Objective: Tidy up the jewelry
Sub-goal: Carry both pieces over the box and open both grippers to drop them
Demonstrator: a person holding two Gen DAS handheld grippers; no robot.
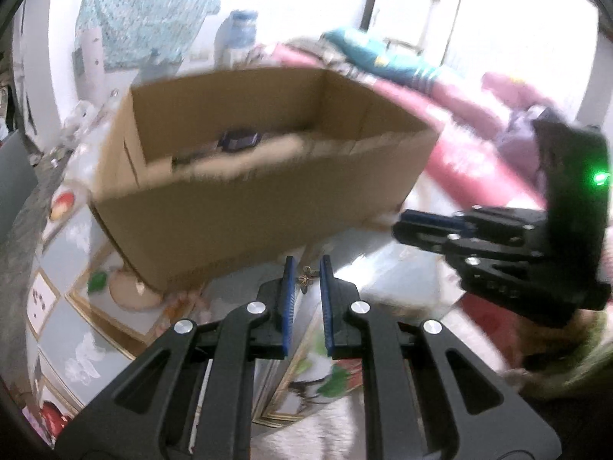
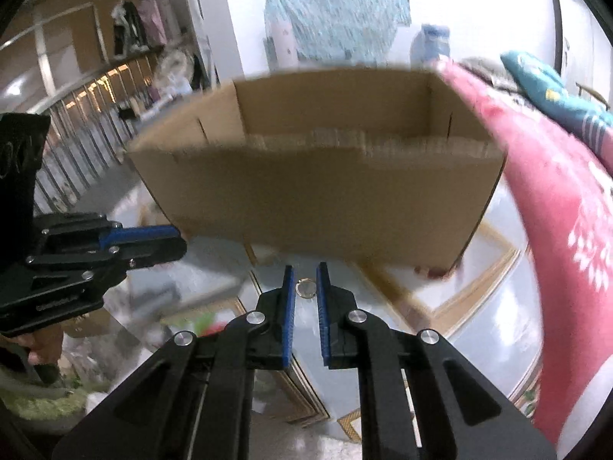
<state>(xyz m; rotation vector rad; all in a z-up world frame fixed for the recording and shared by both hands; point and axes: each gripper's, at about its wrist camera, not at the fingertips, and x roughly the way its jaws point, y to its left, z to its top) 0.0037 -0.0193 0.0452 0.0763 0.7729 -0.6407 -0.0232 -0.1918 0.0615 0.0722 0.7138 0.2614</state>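
— Cardboard box [image 1: 268, 191], open-topped, stands on the patterned surface [image 1: 69, 329]; what lies ahead of it?

— Left claw [image 1: 305, 268], clenched on a small bronze flower-shaped ornament [image 1: 305, 281] pinched between its blue pads [image 1: 287, 287], near the box's front wall.

— And the other view?

— Right claw [image 2: 305, 273], likewise clenched, grips a small metal ring [image 2: 305, 288] at its tips, just before the same box. Each claw appears at the edge of the other's view. A dark item [image 1: 239, 140] sits inside the box; a red blanket [image 2: 555, 211] lies at the right.
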